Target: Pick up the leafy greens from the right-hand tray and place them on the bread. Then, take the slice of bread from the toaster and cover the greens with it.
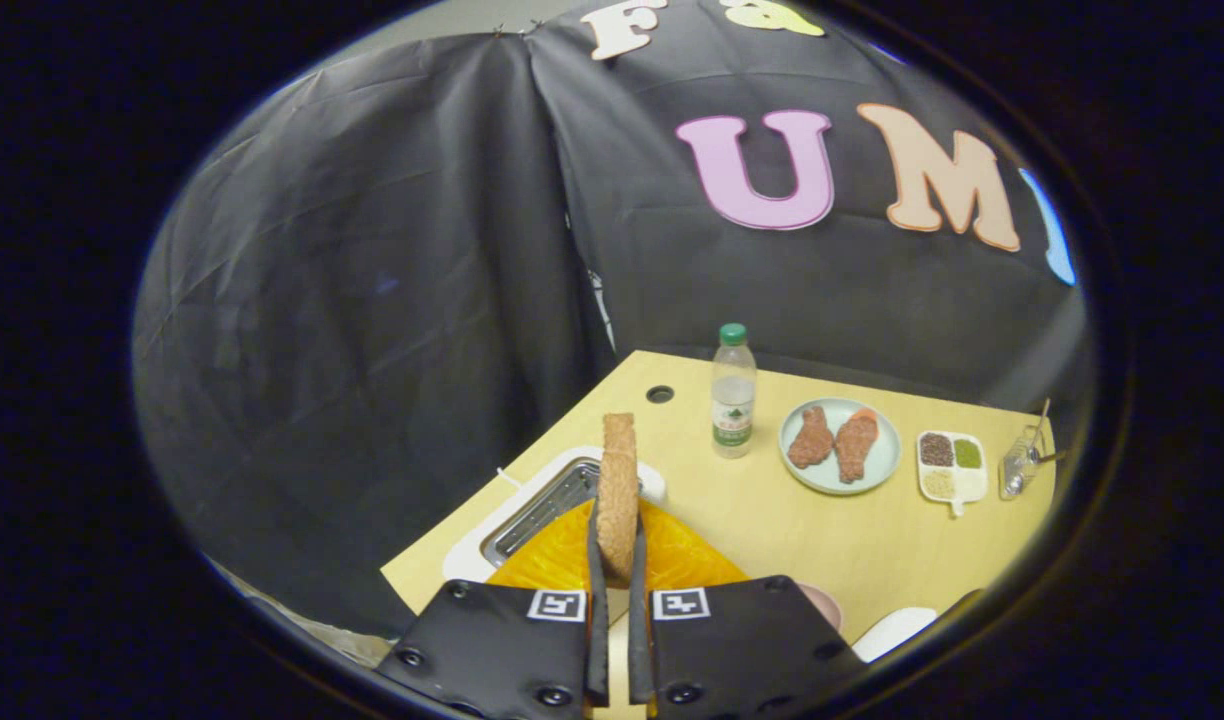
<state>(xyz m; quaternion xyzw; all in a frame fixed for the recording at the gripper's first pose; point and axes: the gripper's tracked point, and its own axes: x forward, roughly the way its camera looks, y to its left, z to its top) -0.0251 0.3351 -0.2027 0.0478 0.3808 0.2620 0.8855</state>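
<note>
My gripper (618,560) is shut on a brown slice of bread (619,480), which stands upright on edge between the two fingers and rises well past their tips. The slice is held in the air, just to the right of the white toaster (472,548), whose metal slot (544,508) lies open below. An orange ribbed plate (687,555) lies directly under the fingers, partly hidden by them and by the bread.
Beyond the bread on the yellow table (872,540) stand a water bottle with a green cap (733,392), a pale round plate with two brown meat pieces (839,445), a small white tray of grains (952,466) and a wire holder (1022,462). A pink rim (822,600) and a white object (892,630) sit to the right of the fingers.
</note>
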